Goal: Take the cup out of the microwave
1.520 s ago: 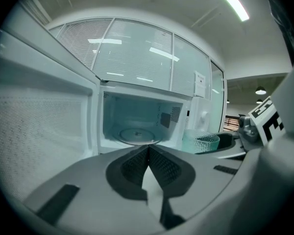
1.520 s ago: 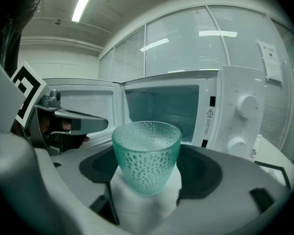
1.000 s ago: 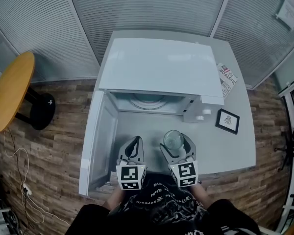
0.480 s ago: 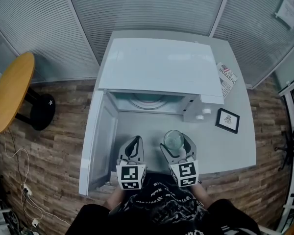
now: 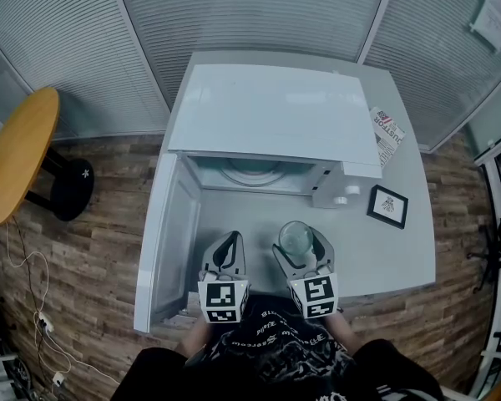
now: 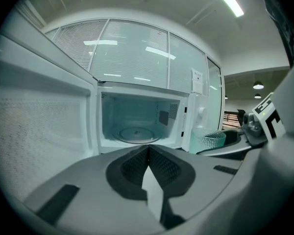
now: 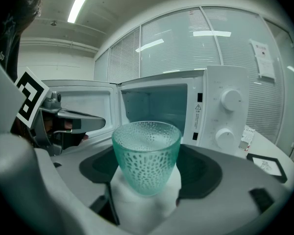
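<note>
A clear green-tinted glass cup [image 5: 296, 239] with a dimpled wall stands upright between the jaws of my right gripper [image 5: 300, 247], in front of the white microwave [image 5: 275, 111] and outside it. In the right gripper view the cup [image 7: 146, 155] fills the middle, with that gripper [image 7: 146, 182] shut on its lower part. The microwave door [image 5: 163, 241] hangs open to the left. My left gripper [image 5: 225, 256] sits beside the right one, shut on nothing. In the left gripper view this gripper [image 6: 148, 153] faces the open cavity with its bare turntable [image 6: 135, 133], and the cup [image 6: 213, 140] shows at the right.
The microwave stands on a grey table [image 5: 409, 249]. A small framed picture [image 5: 388, 205] and a printed leaflet [image 5: 387, 136] lie at its right. A round wooden side table [image 5: 17, 153] stands at the left over a wood floor with cables [image 5: 33, 307]. Blinds back the scene.
</note>
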`<action>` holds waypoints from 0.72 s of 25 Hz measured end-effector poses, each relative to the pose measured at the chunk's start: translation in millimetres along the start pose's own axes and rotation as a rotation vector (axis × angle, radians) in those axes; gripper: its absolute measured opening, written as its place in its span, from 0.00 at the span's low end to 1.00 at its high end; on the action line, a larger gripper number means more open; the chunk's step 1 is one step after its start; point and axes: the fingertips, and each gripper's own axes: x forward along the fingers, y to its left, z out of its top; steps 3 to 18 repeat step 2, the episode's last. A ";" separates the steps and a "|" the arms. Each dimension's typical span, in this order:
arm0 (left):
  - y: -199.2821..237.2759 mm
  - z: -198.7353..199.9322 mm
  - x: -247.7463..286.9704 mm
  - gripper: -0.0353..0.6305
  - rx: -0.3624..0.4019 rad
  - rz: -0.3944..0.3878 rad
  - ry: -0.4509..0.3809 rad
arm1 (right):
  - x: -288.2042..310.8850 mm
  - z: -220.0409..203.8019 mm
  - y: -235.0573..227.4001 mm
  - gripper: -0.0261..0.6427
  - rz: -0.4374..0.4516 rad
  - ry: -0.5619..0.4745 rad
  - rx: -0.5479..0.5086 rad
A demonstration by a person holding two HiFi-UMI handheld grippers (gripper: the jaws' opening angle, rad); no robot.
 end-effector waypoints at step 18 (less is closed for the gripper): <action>1.1 -0.7 -0.3 0.06 -0.002 0.003 0.002 | 0.5 0.3 0.9 0.60 0.003 0.001 0.000</action>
